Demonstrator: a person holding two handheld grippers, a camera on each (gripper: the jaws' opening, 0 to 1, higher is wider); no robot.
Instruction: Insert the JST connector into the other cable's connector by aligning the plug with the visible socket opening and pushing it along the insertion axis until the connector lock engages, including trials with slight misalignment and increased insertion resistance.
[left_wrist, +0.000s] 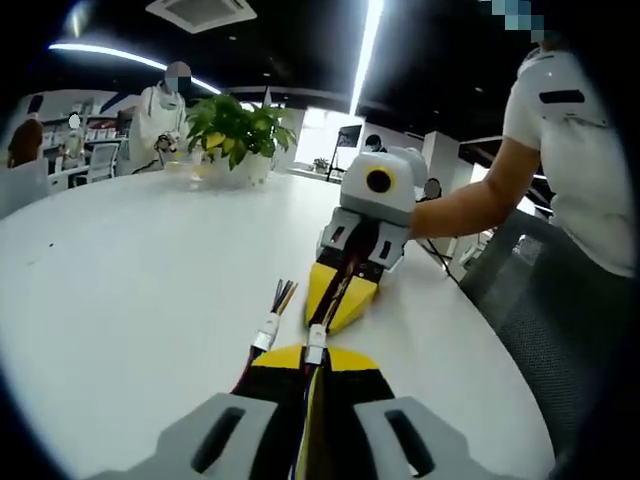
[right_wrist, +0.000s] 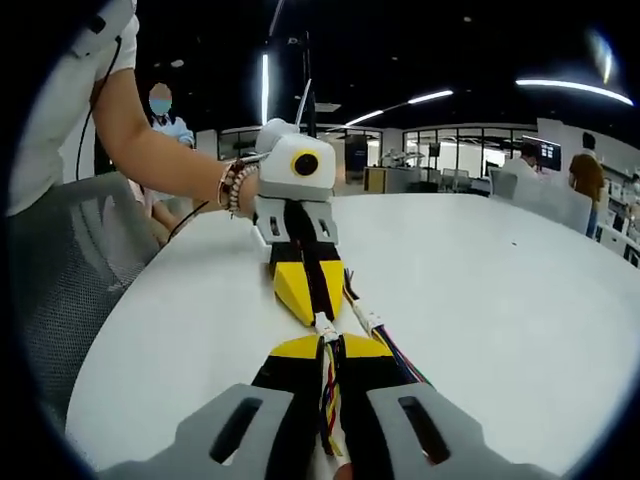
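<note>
My two grippers face each other tip to tip on a white table (left_wrist: 120, 300). My left gripper (left_wrist: 312, 362) is shut, with a small white JST connector (left_wrist: 315, 350) at its yellow tips. From the right, the right gripper (left_wrist: 340, 300) points at that connector. In the right gripper view, my right gripper (right_wrist: 328, 352) is shut on the other cable's coloured wires (right_wrist: 328, 400), and the white connector (right_wrist: 324, 325) sits between its tips and the left gripper (right_wrist: 308, 290). I cannot tell whether the plug and socket are seated.
A second white connector (left_wrist: 266, 335) (right_wrist: 368, 320) with loose coloured wires (left_wrist: 283, 295) lies beside the jaws. A potted plant (left_wrist: 235, 130) stands far across the table. A grey mesh chair (left_wrist: 560, 300) and the person's arm (right_wrist: 160, 150) are at the table's edge.
</note>
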